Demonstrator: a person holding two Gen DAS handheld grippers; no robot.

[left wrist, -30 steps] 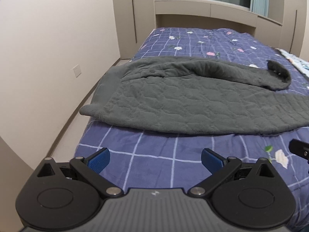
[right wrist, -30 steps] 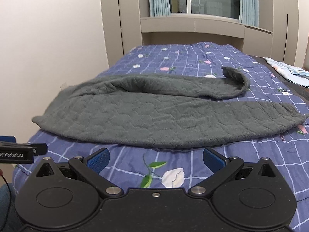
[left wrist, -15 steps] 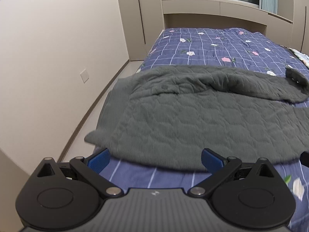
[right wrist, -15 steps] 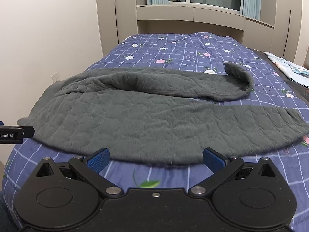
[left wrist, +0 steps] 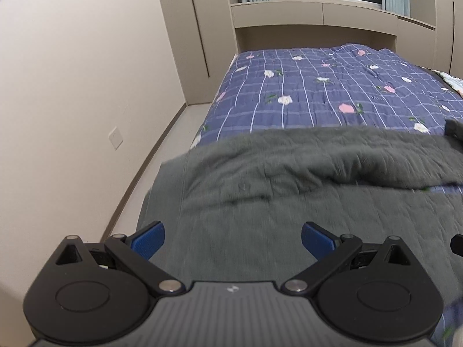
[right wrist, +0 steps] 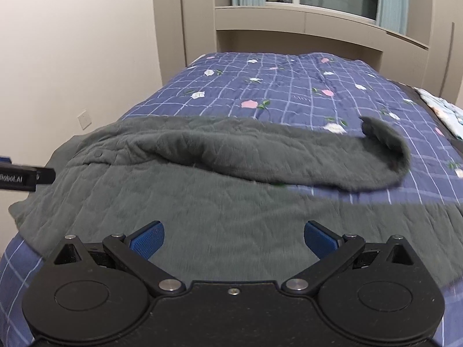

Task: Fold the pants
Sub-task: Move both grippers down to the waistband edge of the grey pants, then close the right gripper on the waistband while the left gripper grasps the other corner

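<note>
Pants (right wrist: 220,202) lie flat on bed (right wrist: 289,81), long axis running left-right across both views: waist end at left, by bed's edge, legs trailing right w/ far leg's cuff curled up. Left gripper (left wrist: 233,240) over waist end, right gripper (right wrist: 233,238) nearer mid-leg; both w/ jaws wide apart, holding nothing. Fabric sits directly ahead of and under the pads (right wrist: 147,238), so next grab is prob. near edge.
</note>
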